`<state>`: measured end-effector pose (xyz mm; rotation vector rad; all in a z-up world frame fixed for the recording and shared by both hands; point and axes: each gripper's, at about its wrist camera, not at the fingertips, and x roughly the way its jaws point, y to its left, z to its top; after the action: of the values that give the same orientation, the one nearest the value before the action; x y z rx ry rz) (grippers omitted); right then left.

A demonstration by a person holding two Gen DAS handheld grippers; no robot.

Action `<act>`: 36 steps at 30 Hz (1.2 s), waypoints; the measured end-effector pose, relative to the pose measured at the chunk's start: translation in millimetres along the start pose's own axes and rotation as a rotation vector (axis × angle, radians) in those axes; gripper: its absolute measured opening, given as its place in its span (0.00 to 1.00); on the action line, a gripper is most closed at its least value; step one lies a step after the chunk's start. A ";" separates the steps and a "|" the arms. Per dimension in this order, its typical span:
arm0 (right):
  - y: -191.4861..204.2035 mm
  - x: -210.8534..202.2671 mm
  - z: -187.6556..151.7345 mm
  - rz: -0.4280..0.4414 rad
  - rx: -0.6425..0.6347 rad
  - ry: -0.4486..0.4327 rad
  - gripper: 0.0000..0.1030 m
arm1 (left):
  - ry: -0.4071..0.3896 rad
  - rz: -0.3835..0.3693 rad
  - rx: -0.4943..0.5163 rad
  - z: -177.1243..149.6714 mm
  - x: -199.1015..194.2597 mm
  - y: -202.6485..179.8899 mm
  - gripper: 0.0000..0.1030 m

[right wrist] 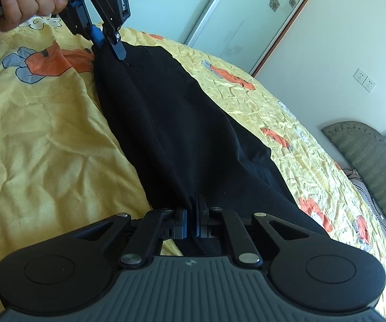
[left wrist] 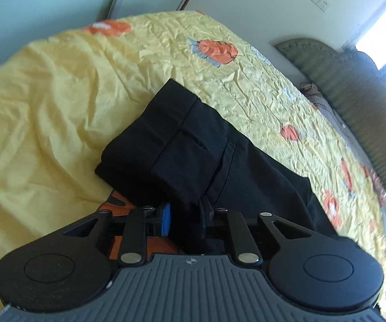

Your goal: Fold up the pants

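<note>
Mid-fold: right gripper (right wrist: 193, 220) is clamped on the black pants (right wrist: 171, 123); left gripper (left wrist: 183, 218), jaws parted around cloth, should probably regrip first.

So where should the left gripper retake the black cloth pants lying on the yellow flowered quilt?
Probably at the near corner of the black cloth pants, where the left gripper hangs with its jaws parted around the cloth. Come in low from the near edge: the fabric lies flat in layers on the yellow flowered quilt, so an edge pinch catches every layer. The right gripper already pinches the other end.
</note>
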<state>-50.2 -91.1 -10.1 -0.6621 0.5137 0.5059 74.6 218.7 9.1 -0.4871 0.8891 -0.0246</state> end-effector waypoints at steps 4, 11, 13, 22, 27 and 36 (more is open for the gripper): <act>7.0 0.2 -1.9 -0.032 -0.025 -0.011 0.06 | -0.041 0.059 0.102 -9.3 -22.7 -24.6 0.27; 11.0 -10.1 -5.0 -0.054 -0.057 -0.014 0.09 | -0.078 -0.060 0.269 -26.8 -31.3 -87.6 0.38; 3.5 -20.3 -8.2 -0.034 -0.033 -0.010 0.11 | -0.043 -0.110 0.297 -33.4 -13.8 -108.7 0.38; -107.7 -103.2 -86.7 -0.081 0.452 0.006 0.45 | 0.049 -0.270 0.553 -90.0 35.2 -196.1 0.38; -206.9 -137.3 -179.1 -0.315 1.085 -0.069 0.66 | 0.097 -0.250 0.599 -110.5 60.0 -206.1 0.39; -269.6 -122.3 -302.9 -0.205 1.795 -0.259 0.66 | 0.059 -0.184 0.688 -131.1 63.4 -210.1 0.40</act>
<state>-70.4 -513.9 -23.7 1.0527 0.4503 -0.1818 54.1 -34.5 -19.2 0.0789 0.8308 -0.4992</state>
